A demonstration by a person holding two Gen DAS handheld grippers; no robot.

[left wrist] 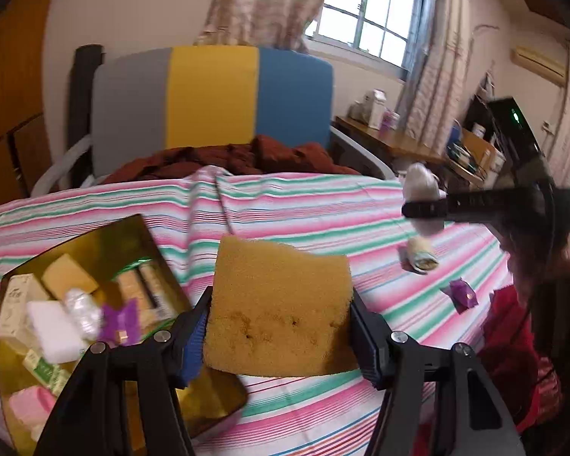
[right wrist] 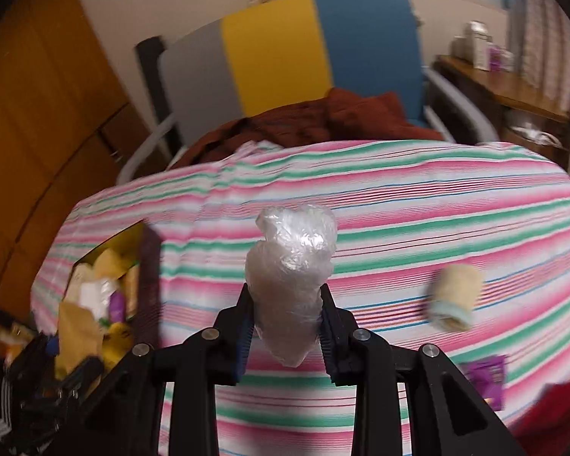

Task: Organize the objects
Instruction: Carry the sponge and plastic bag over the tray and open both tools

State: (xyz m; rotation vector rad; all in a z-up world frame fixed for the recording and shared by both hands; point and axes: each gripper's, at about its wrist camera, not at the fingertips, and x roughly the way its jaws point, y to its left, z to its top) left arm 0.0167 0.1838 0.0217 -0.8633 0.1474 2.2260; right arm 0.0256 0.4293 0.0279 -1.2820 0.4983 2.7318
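- The left hand-held gripper (left wrist: 277, 326) is closed on a yellow sponge (left wrist: 279, 304). It pinches both side edges & holds the sponge up in the air, just right of the gold box (left wrist: 133, 228).
- The sponge looks soft, squishy & very light. It prob. won't break. A grip on the sides, low down, seems good, w/ no hard squeeze needed.
- The right hand-held gripper (right wrist: 287, 326) is closed on a clear plastic wad (right wrist: 290, 277), up in the air, well to the right of the gold box.
- The wad looks crinkly, super light & maybe slippery. I think it could slide out, so a grip round its fat middle seems best.
- The gold box sits on the striped bed (left wrist: 304, 197) & already has soap, small boxes & more inside.
- A little roll (left wrist: 420, 256) & a purple packet (left wrist: 461, 292) lie on the bed, far right of the box.
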